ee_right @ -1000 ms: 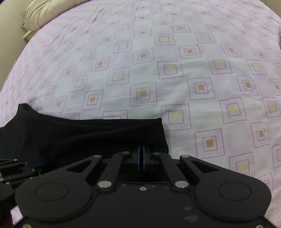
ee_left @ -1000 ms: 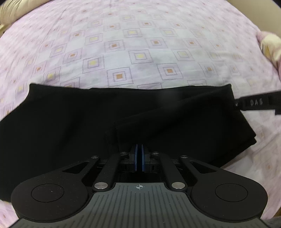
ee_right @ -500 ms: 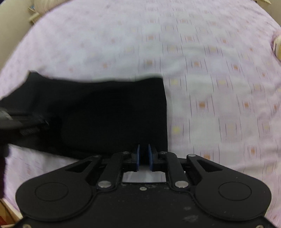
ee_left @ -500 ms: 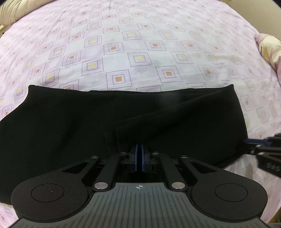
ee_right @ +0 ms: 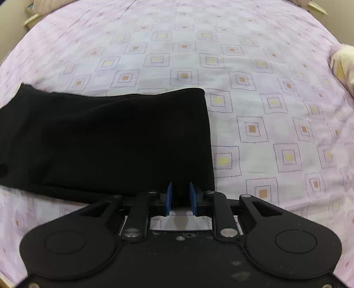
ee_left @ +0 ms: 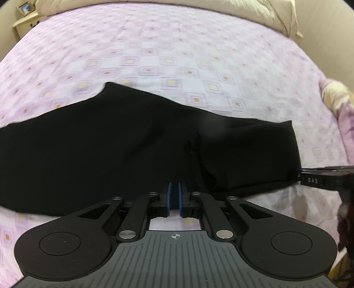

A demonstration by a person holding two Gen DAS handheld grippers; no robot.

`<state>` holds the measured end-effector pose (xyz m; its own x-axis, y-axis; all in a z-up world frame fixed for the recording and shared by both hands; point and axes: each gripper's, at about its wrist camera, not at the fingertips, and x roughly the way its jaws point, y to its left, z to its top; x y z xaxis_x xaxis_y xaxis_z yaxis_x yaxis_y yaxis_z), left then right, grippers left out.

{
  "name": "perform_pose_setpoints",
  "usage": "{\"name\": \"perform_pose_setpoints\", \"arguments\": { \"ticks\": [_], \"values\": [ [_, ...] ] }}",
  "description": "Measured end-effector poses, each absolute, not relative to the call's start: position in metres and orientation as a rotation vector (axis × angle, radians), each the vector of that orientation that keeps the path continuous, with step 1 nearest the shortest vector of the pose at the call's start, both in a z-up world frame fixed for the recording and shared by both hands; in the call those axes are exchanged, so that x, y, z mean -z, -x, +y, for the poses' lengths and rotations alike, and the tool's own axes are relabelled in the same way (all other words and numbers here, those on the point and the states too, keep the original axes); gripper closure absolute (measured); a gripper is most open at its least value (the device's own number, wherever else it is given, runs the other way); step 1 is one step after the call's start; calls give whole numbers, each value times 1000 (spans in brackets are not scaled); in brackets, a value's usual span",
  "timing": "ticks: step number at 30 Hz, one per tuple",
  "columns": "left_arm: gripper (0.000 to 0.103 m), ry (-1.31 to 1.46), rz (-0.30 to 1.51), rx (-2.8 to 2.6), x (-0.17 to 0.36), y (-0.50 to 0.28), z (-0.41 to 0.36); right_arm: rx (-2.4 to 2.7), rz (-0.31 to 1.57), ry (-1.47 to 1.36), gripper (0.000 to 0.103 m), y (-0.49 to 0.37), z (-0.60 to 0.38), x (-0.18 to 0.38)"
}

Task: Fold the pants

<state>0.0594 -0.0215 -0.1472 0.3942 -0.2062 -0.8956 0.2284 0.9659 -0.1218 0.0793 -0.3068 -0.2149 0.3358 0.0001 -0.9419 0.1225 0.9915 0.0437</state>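
One pair of black pants (ee_left: 137, 146), folded into a long band, lying flat across a bed with a lilac bedsheet (ee_left: 177, 55) printed in nested squares.

Left claw (ee_left: 174, 195): blue pads close together with a narrow slit between them; the near edge of the pants lies just beyond the tips. Whether cloth is caught in the slit cannot be told from the picture; the pads read as pressed together.

Right claw (ee_right: 181, 196): blue pads spread apart, its jaws having just been opening. The near right corner of the pants (ee_right: 106, 141) lies at the gap, with no pad pressing on it; bedsheet (ee_right: 265, 88) shows below the pads. In the left wrist view this claw (ee_left: 318, 179) enters from the right edge, at the near right corner of the band.

Pants, further: right end cut straight and square; far edge wavy toward the left; one fold ridge runs across the middle.

Surroundings: beige pillows (ee_left: 199, 8) at the head of the bed; pale floral bedding (ee_left: 338, 104) at the right side; small bedside stand (ee_left: 24, 22) at upper left.
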Motion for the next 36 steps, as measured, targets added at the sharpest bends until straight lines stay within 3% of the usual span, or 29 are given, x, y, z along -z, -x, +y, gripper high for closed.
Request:
{"name": "perform_pose_setpoints", "arguments": {
  "ticks": [12, 14, 15, 16, 18, 21, 28, 36],
  "values": [
    [96, 38, 1025, -14, 101, -20, 7, 5, 1200, -97, 78, -68, -312, 213],
    [96, 43, 1004, -45, 91, -11, 5, -33, 1199, -102, 69, -64, -312, 210],
    [96, 43, 988, -67, 86, -7, 3, -59, 1199, -116, 54, -63, -314, 211],
    [96, 43, 971, -83, 82, -2, 2, -98, 1201, -140, 27, -63, -314, 212],
    [95, 42, 950, -104, 75, 4, 0, -183, 1225, -157, 8, -64, -309, 216],
    [95, 36, 949, -150, 68, 10, -1, -191, 1204, -57, 8, -61, -295, 214],
    [93, 63, 970, -177, 68, 20, 5, -258, 1172, -203, 10, -44, -300, 189],
    [92, 29, 950, -203, 70, 19, 19, -348, 931, -338, 9, -22, -289, 124]
  ]
}}
